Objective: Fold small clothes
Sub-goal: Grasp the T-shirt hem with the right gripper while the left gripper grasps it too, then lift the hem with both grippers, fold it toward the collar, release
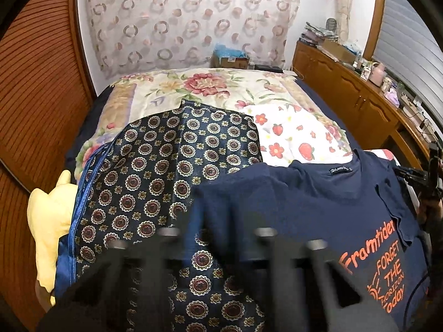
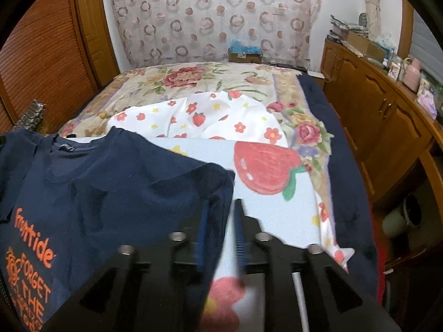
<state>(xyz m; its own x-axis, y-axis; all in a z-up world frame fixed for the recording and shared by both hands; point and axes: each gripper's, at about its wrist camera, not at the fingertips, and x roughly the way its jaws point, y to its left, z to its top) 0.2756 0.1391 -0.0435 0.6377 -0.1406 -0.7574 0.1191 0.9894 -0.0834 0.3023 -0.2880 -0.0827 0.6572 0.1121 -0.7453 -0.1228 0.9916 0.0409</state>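
Lying spread on the bed [image 2: 349, 149], the navy T-shirt [image 1: 318, 202] is being presented chest-up, its orange lettering legible, its neckline toward the far end of the bed. It is being overlapped onto a strawberry-print cloth [image 2: 265, 166] on one side and a dark medallion-print fabric [image 1: 166, 166] on the other.

Handling is being judged as follows: the garment is being assessed as light, limp knit with no stiffness; it is expected to drape and sag wherever it is not being supported, and to drag the smooth medallion fabric beneath it if it is being pulled flat. Hold is best being taken at seamed edges, at a shoulder or sleeve hem, where the doubled layers give purchase.

The left gripper [image 1: 216, 238] is being shown blurred; its jaws are being read as clenched, with navy cloth bunched at their tips, though a firm grip on the shirt cannot be confirmed. The right gripper [image 2: 221, 221] is being held at the shirt's sleeve edge with its jaws parted; one jaw is being seen against the navy hem, but no pinch is being made.

Containers: a cardboard box [image 2: 245, 55] is being noted beyond the bed's far end, with blue material showing at its top; its further contents cannot be told.
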